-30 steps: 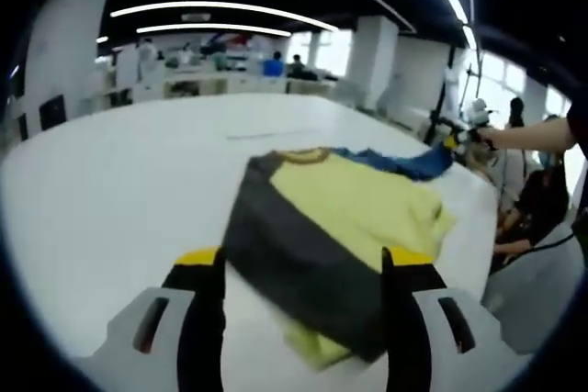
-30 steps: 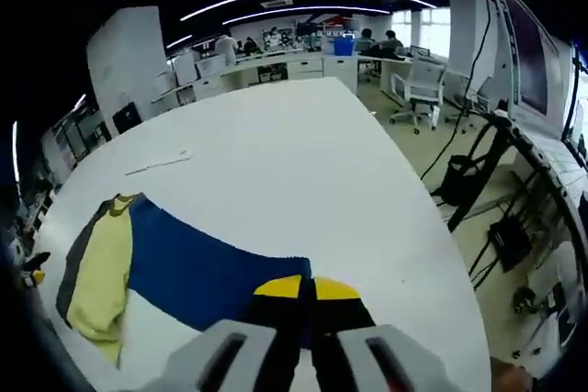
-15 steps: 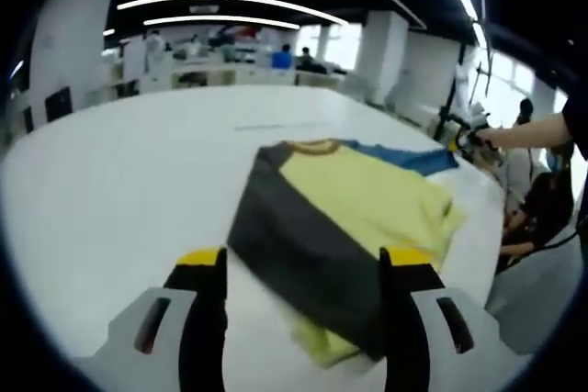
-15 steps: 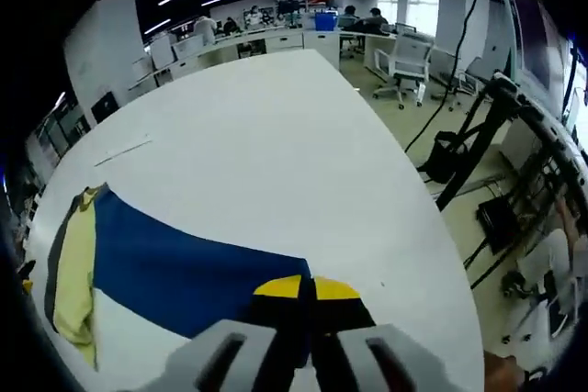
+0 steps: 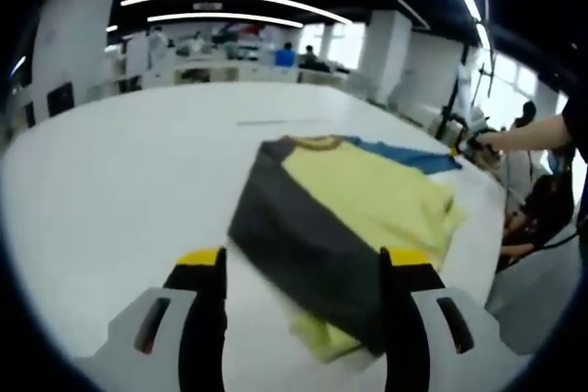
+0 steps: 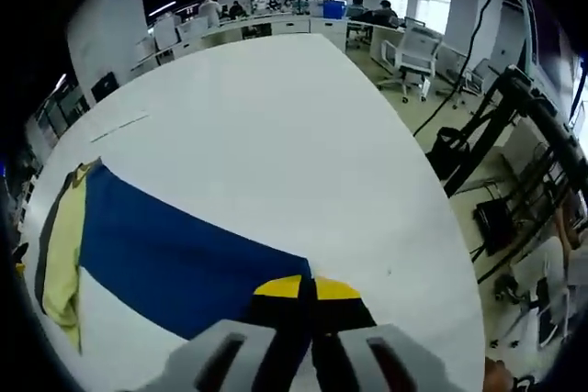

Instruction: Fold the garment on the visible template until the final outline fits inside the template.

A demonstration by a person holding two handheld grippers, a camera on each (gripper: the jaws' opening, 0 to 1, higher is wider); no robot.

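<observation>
A garment with yellow (image 5: 367, 195), dark grey (image 5: 303, 236) and blue (image 5: 409, 155) panels lies on the white table (image 5: 119, 181). My left gripper (image 5: 303, 263) is open just above the table. The grey edge of the garment shows between its jaws, and the fingertips (image 5: 200, 259) touch nothing. My right gripper (image 6: 308, 287) is shut on the edge of the blue panel (image 6: 175, 250) and holds it stretched out from the yellow part (image 6: 57, 259). In the left gripper view, the right gripper (image 5: 467, 140) sits at the garment's far right corner, held by a person's arm.
A thin grey line (image 5: 274, 122) marks the table behind the garment. The table's edge (image 6: 432, 218) runs close by the right gripper, with black stands (image 6: 514, 117) and an office chair (image 6: 413, 52) on the floor beyond. Desks with people (image 5: 230, 52) line the back.
The right gripper has drawn the blue panel further out and lower, so it lies longer and flatter on the table. The left gripper has stayed open in about the same place.
</observation>
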